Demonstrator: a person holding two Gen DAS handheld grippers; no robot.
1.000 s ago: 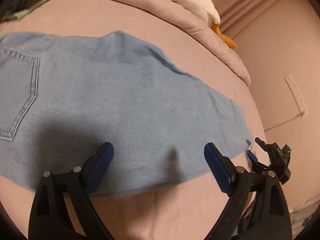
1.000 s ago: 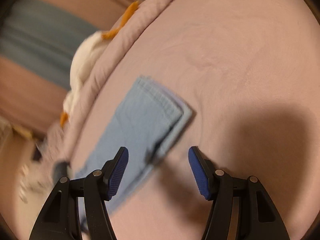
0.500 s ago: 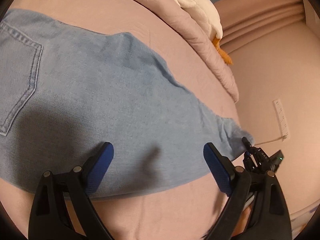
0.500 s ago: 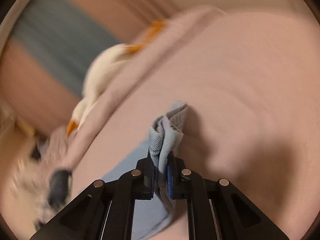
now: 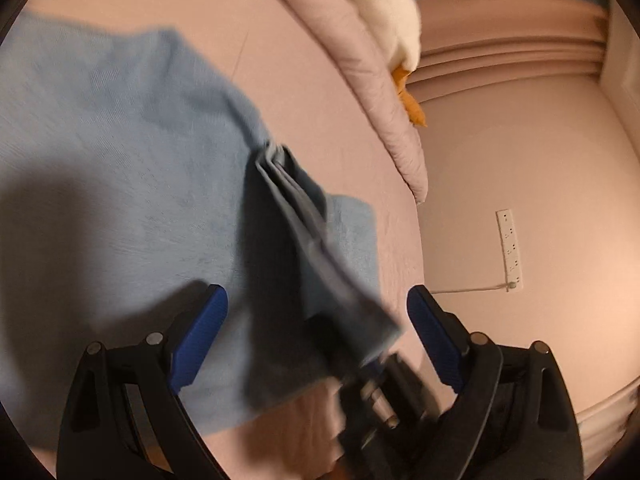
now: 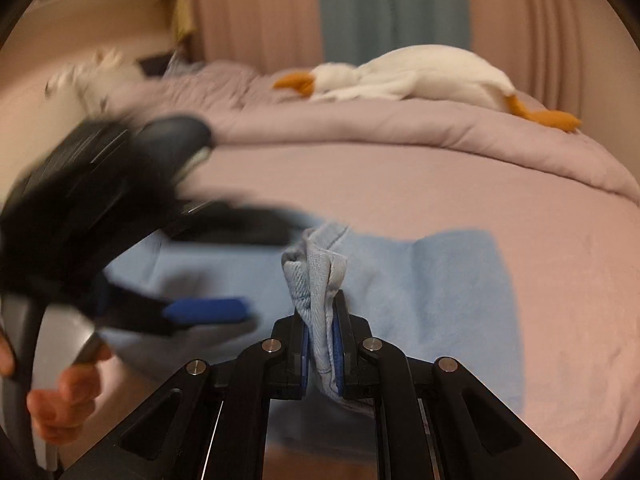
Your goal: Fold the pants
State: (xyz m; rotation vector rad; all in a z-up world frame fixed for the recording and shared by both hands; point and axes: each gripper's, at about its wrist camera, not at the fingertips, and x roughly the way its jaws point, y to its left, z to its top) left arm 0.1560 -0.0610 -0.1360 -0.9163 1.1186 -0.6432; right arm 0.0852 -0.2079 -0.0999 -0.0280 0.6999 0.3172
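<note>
Soft denim hem carried over the pants on the bed

Left view: left gripper [image 5: 318, 338] gapes wide, empty, above the pants [image 5: 120, 168]; probably limp, fairly heavy cloth.
Right view: right gripper [image 6: 321, 354] pinches the bunched hem [image 6: 316, 280], a sound hold.

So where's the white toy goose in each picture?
Left wrist view: toy goose at the top edge, right of middle, lying on the quilt.
Right wrist view: toy goose stretched across the upper right, on the same quilt.
Shared landmark: the blue pants on the bed.
</note>
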